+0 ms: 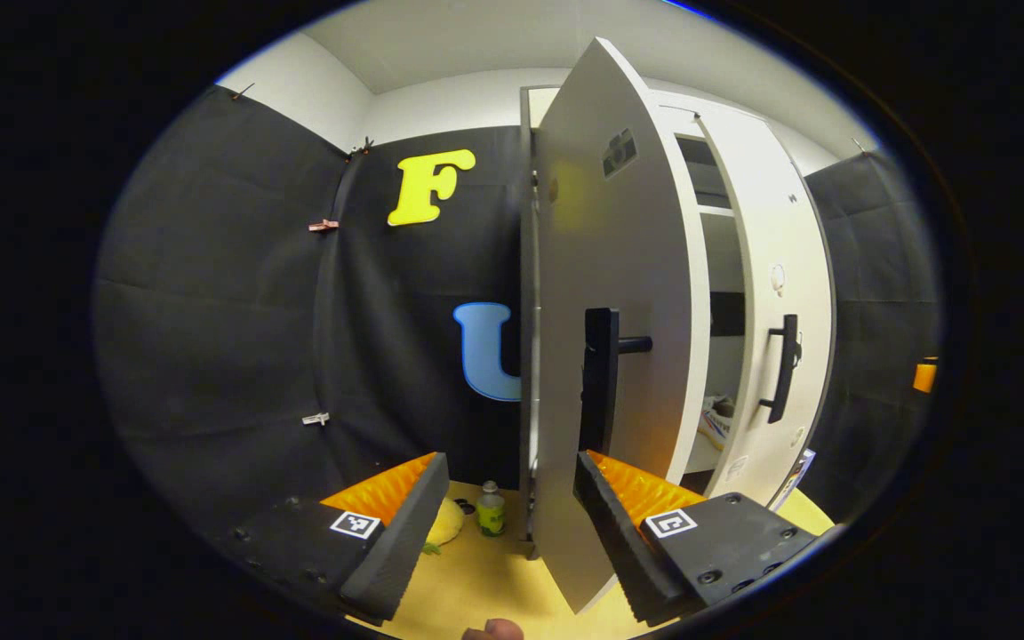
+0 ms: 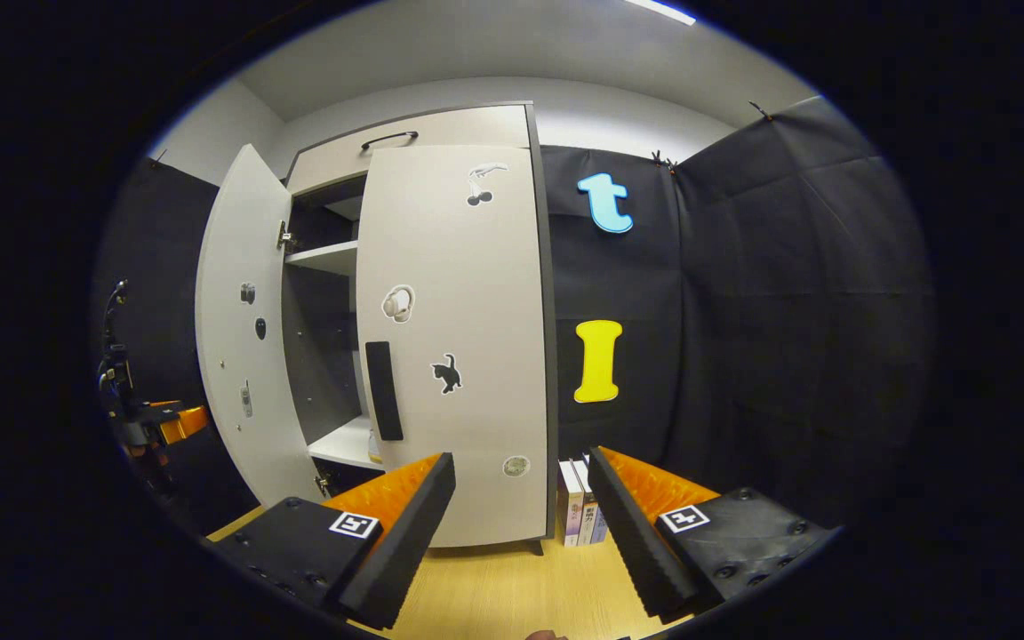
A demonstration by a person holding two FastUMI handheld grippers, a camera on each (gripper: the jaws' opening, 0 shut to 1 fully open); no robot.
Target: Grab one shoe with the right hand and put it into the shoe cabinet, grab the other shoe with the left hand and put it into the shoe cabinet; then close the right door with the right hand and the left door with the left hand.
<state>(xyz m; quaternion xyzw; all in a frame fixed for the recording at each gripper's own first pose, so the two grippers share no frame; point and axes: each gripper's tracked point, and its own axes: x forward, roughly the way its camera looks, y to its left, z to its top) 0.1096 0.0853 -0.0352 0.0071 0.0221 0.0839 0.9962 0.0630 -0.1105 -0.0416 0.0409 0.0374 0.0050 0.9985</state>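
The cabinet (image 2: 441, 124) is tall and pale grey, standing on a wooden floor, with white shelves inside. Its left door (image 1: 610, 320) swings wide open, edge-on in the left gripper view, its black handle (image 1: 603, 373) facing out; the right door (image 2: 454, 347) is nearly shut, carrying stickers and a black handle (image 2: 383, 391). A shoe (image 1: 718, 418) lies on a low shelf inside, seen through the gap between the doors
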